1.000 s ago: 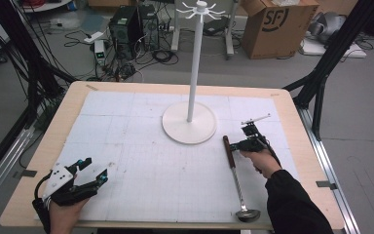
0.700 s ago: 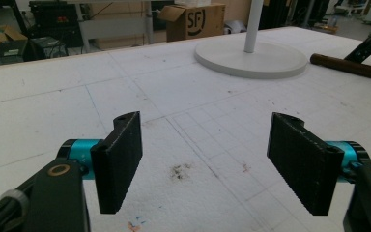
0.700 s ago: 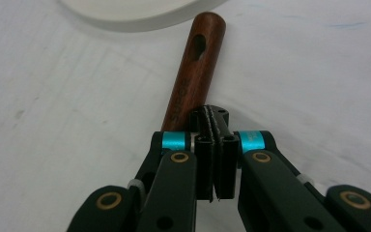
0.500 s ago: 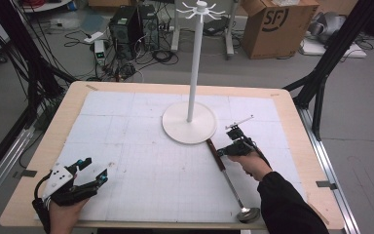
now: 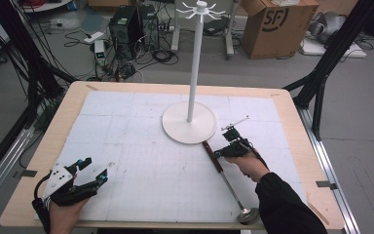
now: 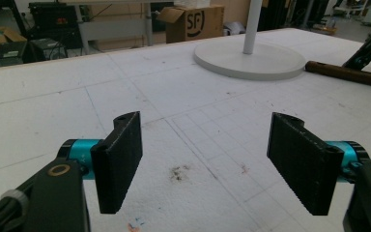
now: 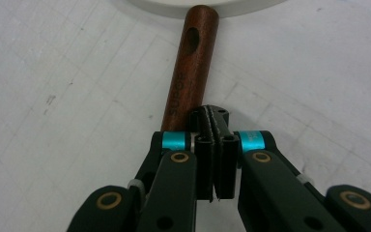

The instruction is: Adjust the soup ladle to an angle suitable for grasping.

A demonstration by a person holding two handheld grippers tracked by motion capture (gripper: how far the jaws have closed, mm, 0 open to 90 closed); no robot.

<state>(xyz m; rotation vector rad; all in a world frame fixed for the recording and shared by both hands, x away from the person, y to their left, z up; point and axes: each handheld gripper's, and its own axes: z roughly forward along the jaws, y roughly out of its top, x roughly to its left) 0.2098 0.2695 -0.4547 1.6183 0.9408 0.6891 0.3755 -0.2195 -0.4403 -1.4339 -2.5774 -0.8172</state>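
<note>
Shifted leftward: 1 ladle [image 5: 226, 181], 1 stand [image 5: 190, 122].

Stand [image 5: 190, 122] sat on mat [image 5: 126, 126] at far centre of table [image 5: 292, 107]. Ladle [image 5: 226, 180] lay on mat, right of centre: handle end just beside near-right edge of stand base, bowl at near table edge. Right gripper [image 5: 222, 153] sat at ladle handle. Left gripper [image 5: 91, 171] sat near left corner, well apart from stand. Box [image 5: 272, 24] stood on floor beyond table, far right.
</note>
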